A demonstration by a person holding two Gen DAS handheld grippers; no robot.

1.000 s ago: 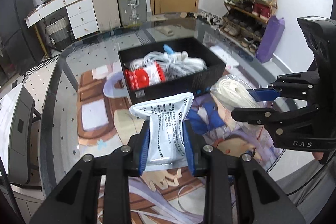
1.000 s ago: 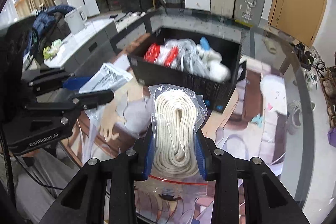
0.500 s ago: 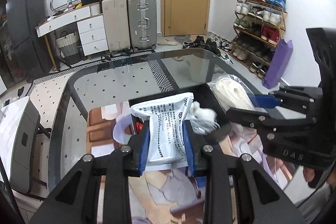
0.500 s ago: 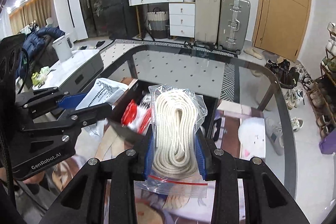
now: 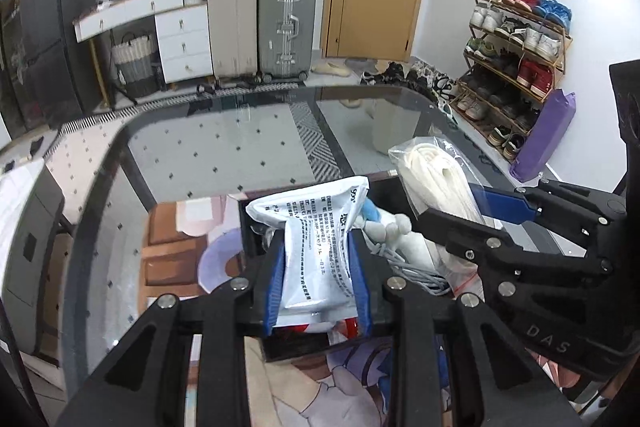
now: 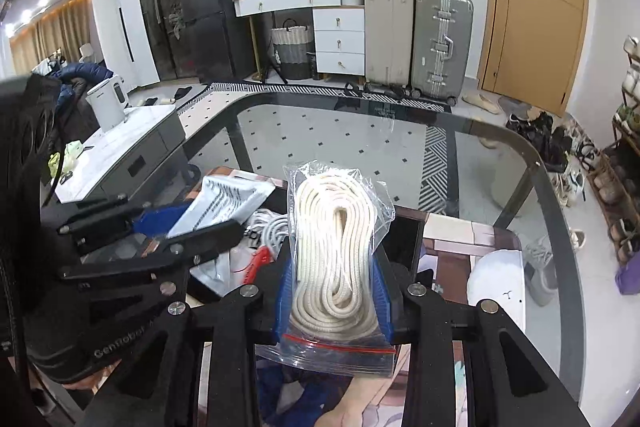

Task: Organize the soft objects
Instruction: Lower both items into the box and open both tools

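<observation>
My left gripper (image 5: pixel 318 251) is shut on a white foil packet (image 5: pixel 316 239) with black print, held over the black box (image 5: pixel 256 227). My right gripper (image 6: pixel 334 263) is shut on a clear zip bag of coiled white rope (image 6: pixel 334 247), also above the black box (image 6: pixel 404 239). In the left wrist view the right gripper (image 5: pixel 464 203) and its rope bag (image 5: pixel 436 183) come in from the right. The right wrist view shows the left gripper (image 6: pixel 192 223) and its packet (image 6: pixel 224 199) at the left. Inside the box lie grey cord (image 5: pixel 404 267), a red item (image 6: pixel 258 261) and other soft things.
The box rests on a printed mat (image 5: pixel 176 251) on a glass table (image 5: pixel 240 147). A white round object (image 6: pixel 496 279) lies on the mat to the right. Beyond the table stand suitcases (image 5: pixel 286 27), drawers (image 5: pixel 180 43) and a shoe rack (image 5: pixel 516 59).
Both grippers have moved forward with their loads, from in front of the box to above it. The box now lies low in both views, largely hidden behind the fingers.
</observation>
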